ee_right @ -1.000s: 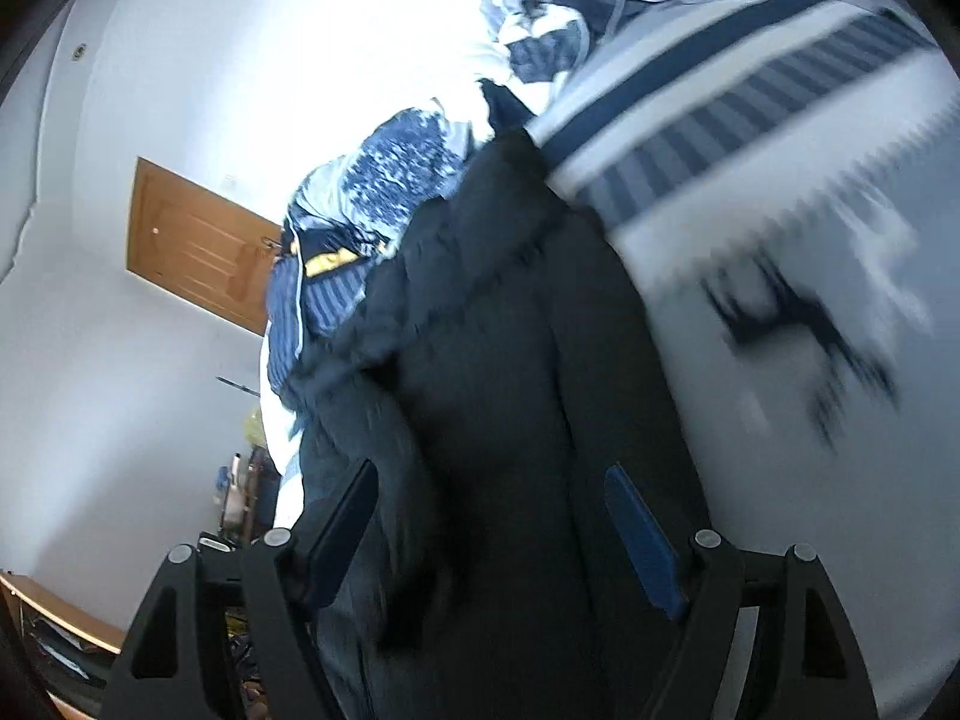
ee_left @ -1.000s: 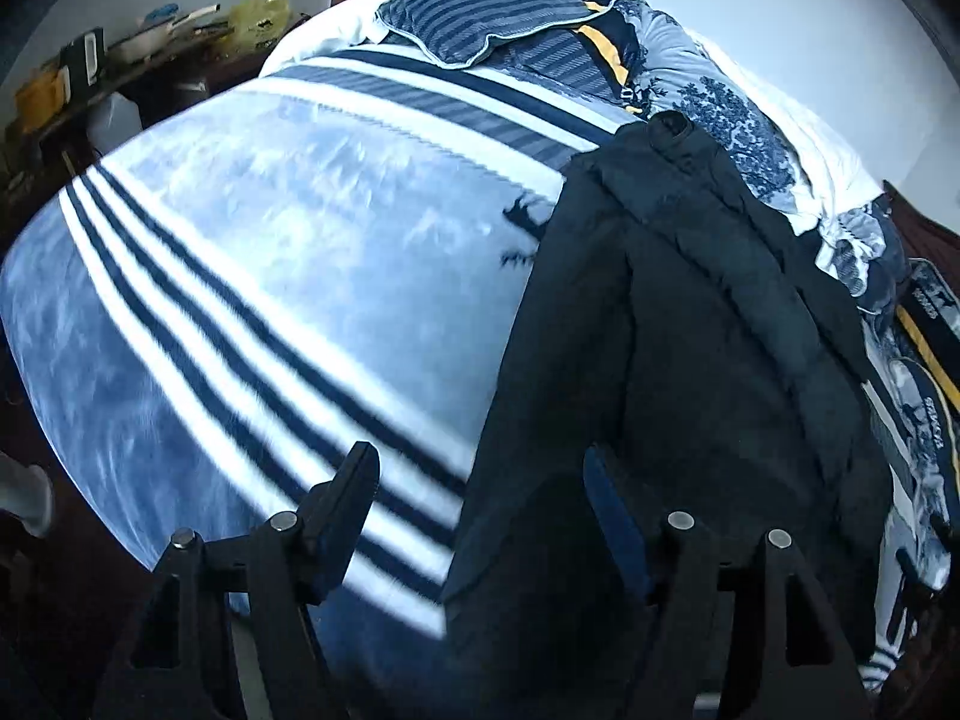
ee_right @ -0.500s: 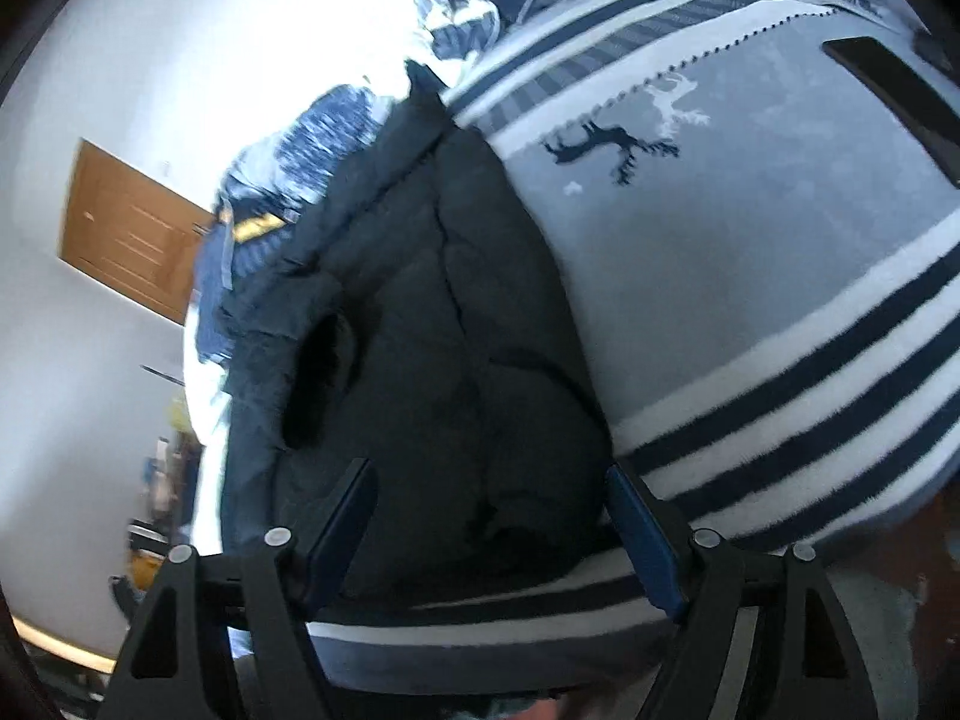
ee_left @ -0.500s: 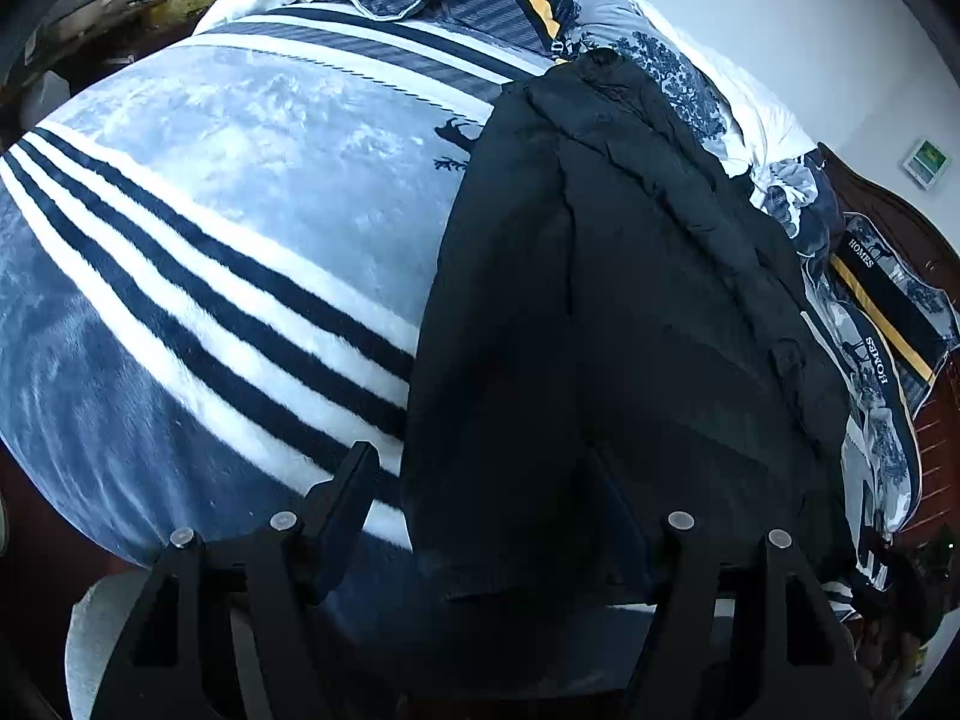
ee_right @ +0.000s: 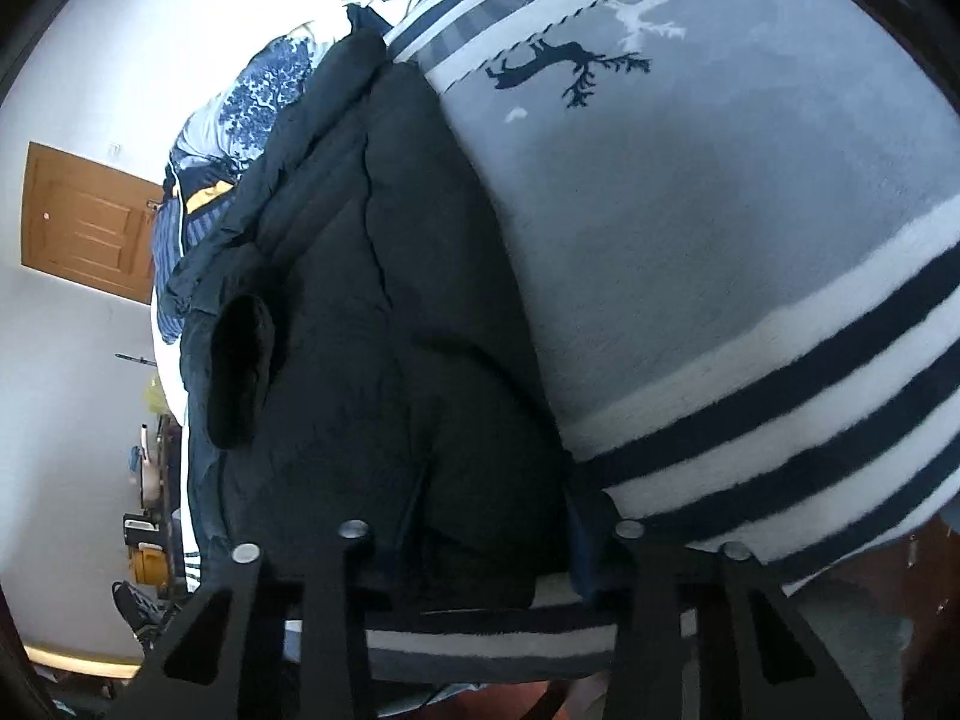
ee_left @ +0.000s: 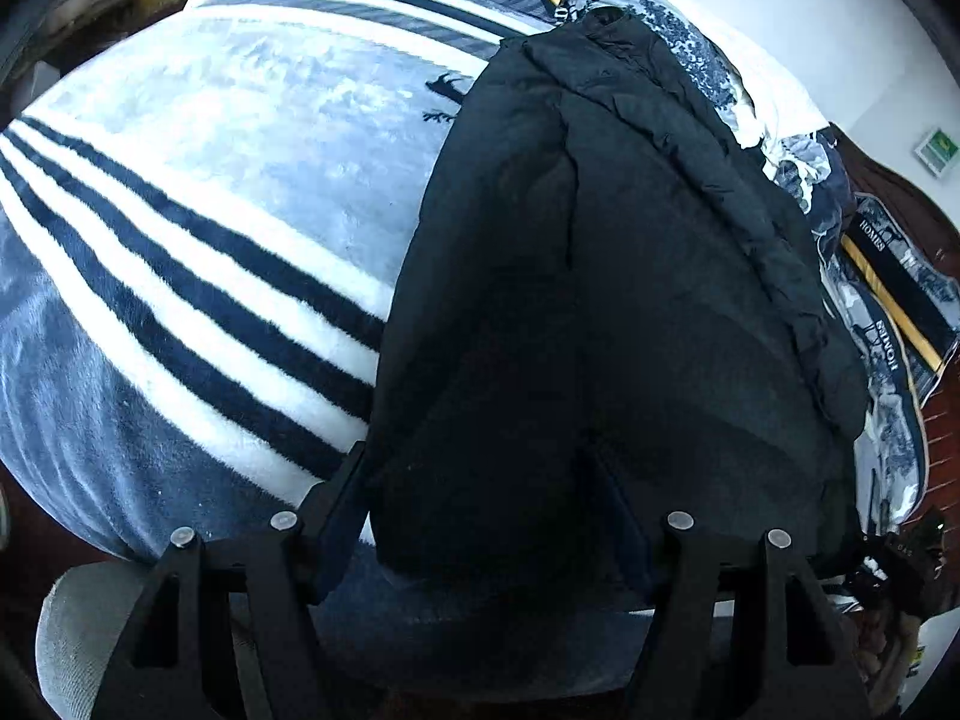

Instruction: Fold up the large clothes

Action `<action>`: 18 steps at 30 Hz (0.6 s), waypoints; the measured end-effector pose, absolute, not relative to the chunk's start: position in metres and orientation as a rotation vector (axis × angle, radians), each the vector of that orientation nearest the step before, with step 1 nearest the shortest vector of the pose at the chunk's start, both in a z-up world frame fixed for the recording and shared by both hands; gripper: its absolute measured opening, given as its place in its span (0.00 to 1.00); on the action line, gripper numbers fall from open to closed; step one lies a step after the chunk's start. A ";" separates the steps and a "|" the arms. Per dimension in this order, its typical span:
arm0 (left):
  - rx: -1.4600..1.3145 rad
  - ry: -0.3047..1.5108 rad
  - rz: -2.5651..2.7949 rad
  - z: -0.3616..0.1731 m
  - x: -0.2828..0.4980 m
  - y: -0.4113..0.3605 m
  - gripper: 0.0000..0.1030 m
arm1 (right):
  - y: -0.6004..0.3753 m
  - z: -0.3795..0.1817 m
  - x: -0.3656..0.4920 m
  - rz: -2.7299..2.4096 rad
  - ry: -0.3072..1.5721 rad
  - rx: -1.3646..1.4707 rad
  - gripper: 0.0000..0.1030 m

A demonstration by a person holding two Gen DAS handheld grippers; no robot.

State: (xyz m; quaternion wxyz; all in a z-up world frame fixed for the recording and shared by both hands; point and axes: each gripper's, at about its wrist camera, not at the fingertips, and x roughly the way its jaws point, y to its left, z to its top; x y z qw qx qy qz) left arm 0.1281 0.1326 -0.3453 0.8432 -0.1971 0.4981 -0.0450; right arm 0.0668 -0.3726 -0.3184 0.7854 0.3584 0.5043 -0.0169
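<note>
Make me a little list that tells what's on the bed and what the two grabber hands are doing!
surface: bed covered by a blue blanket with white and dark stripes and a deer picture
garment: black puffy jacket, lying lengthwise on the blanket
left gripper: at the jacket's near hem, jaws closing, hem between them
right gripper: at the near hem too, jaws closing, black fabric between them
background: rumpled patterned bedding, wooden door

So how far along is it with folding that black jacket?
Done: the jacket lies long and narrow on the blanket, sides seemingly folded in. In hand: both tongs are closing around its near hem. Left: folding it over lengthwise into a compact bundle.
</note>
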 end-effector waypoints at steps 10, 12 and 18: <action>-0.153 0.988 -0.073 -0.342 0.129 0.086 0.23 | -0.372 -0.325 0.062 -0.028 1.108 0.778 0.23; -0.132 0.980 -0.074 -0.342 0.128 0.082 0.21 | -0.372 -0.325 0.063 -0.028 1.113 0.780 0.23; -0.084 0.967 -0.074 -0.342 0.129 0.073 0.14 | -0.367 -0.322 0.061 -0.039 1.108 0.752 0.15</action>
